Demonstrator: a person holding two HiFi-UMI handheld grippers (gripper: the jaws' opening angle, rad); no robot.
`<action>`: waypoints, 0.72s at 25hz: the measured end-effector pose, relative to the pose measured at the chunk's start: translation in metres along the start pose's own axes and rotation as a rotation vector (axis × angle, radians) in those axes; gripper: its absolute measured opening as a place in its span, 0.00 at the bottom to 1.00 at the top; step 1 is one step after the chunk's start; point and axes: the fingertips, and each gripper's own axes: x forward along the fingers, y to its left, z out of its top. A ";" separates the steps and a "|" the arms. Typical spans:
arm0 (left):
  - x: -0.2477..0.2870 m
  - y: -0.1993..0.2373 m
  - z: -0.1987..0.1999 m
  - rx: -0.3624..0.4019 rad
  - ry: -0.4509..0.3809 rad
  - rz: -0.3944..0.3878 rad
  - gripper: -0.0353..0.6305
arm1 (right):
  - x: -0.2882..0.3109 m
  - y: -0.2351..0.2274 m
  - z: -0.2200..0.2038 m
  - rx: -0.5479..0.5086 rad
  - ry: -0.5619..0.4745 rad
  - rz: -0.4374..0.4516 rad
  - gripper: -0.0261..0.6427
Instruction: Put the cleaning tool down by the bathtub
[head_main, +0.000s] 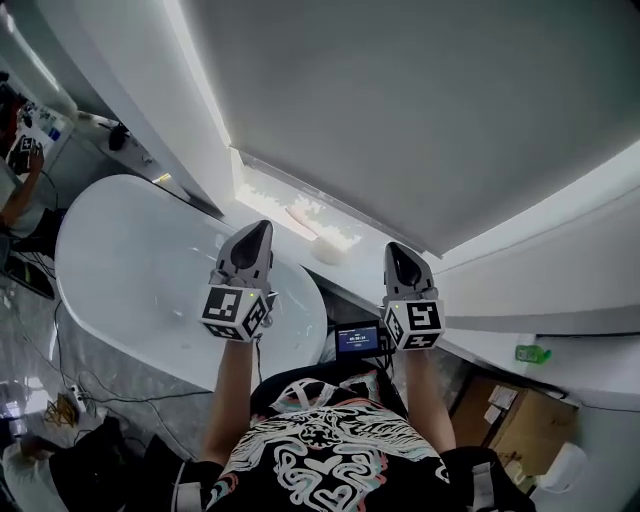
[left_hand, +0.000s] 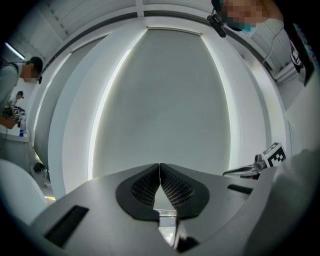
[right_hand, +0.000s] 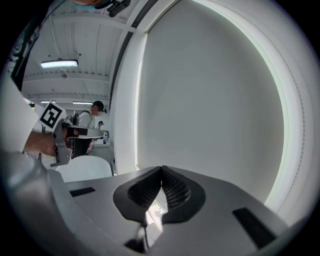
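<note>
A cleaning tool (head_main: 312, 236) with a pale handle and a white round head lies on the bright sill behind the white bathtub (head_main: 140, 270). My left gripper (head_main: 260, 230) is raised over the tub's right end, its tips just left of the tool. Its jaws are shut with nothing between them (left_hand: 159, 166). My right gripper (head_main: 398, 252) is held level with it, to the right of the tool, also shut and empty (right_hand: 162, 169). Both point at the drawn white blind (head_main: 420, 110). Part of the tub (right_hand: 85, 167) shows in the right gripper view.
A white ledge (head_main: 580, 370) runs right with a small green item (head_main: 533, 353) on it. A cardboard box (head_main: 520, 425) stands below. A small screen (head_main: 358, 339) hangs at my chest. Cables (head_main: 60, 400) lie on the floor at left, and a person (head_main: 20, 190) stands beyond the tub.
</note>
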 end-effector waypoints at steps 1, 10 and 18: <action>-0.002 -0.002 0.004 0.001 -0.009 0.001 0.08 | -0.003 0.001 0.002 0.003 -0.004 -0.001 0.08; -0.022 -0.016 0.021 0.047 -0.038 0.000 0.08 | -0.035 0.010 0.024 0.041 -0.076 -0.005 0.08; -0.021 -0.013 0.023 0.064 -0.053 0.001 0.08 | -0.038 0.013 0.047 0.039 -0.132 -0.016 0.08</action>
